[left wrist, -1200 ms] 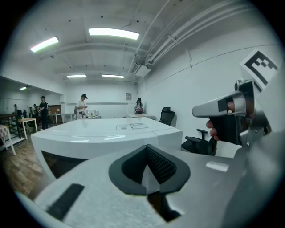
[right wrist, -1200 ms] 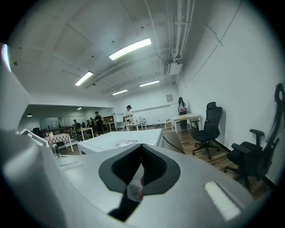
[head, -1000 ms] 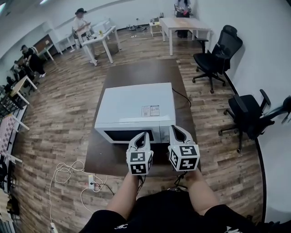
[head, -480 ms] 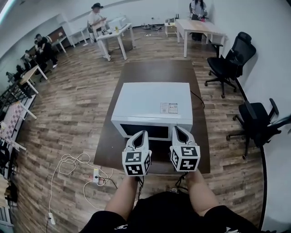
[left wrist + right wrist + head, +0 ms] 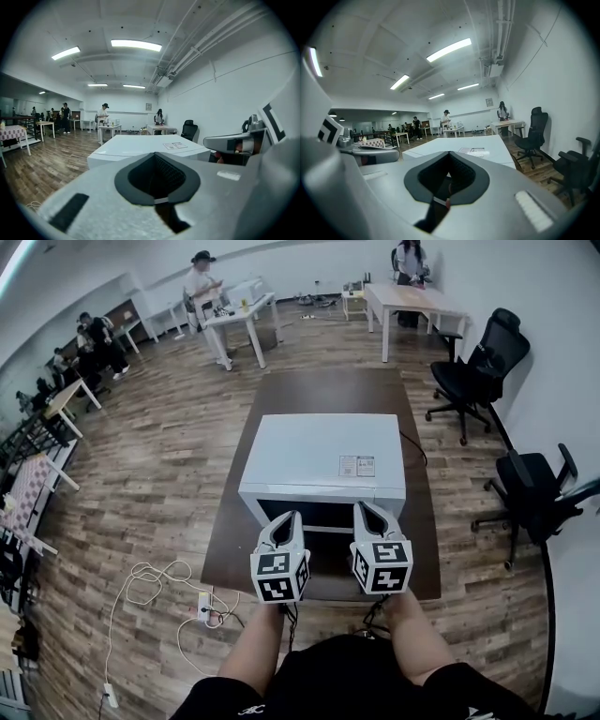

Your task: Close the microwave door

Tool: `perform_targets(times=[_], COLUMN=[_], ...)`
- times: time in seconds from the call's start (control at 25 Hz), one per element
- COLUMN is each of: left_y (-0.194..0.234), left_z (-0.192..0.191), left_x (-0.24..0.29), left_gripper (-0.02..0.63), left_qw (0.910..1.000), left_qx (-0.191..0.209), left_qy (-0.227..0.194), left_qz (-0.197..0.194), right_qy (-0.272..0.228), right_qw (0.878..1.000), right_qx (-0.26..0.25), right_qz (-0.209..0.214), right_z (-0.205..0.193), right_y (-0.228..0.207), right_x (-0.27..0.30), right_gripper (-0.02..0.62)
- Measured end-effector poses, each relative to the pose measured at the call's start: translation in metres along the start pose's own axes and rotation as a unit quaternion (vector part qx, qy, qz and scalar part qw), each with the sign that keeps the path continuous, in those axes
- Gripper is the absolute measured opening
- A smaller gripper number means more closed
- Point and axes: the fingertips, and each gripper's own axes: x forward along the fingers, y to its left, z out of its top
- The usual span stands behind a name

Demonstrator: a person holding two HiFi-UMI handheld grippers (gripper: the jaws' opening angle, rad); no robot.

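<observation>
A white microwave [image 5: 323, 460] stands on a dark brown table [image 5: 319, 390], and its dark-windowed door [image 5: 309, 515] lies flush with the front, facing me. My left gripper [image 5: 286, 521] and right gripper [image 5: 368, 514] hover side by side just in front of that door, both shut with nothing between the jaws. In the left gripper view the shut jaws fill the foreground and the microwave's top [image 5: 140, 145] shows beyond them. The right gripper view gives the same white top [image 5: 459, 145] over its own shut jaws. Whether either tip touches the door is hidden.
Two black office chairs [image 5: 473, 371] [image 5: 530, 488] stand to the right of the table. A power strip with white cables [image 5: 204, 606] lies on the wooden floor at the lower left. White desks [image 5: 239, 315] [image 5: 412, 301] with people stand at the far end.
The head view has swung, so the microwave now sits further right in the picture. Both grippers have shifted slightly with it and stay shut in front of the door.
</observation>
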Motion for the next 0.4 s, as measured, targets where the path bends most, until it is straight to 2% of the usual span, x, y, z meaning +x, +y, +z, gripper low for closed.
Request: perform_targets(times=[0.4], left_y=[0.01], left_z=[0.0], left_x=[-0.003], left_gripper=[0.008], left_qw=[1.0], left_qx=[0.005], left_qy=[-0.001], left_qz=[-0.004], right_qy=[-0.004], right_qw=[1.0], right_qx=[-0.003], right_qz=[-0.003], right_z=[0.0], right_y=[0.012], right_x=[0.004], right_gripper=[0.007])
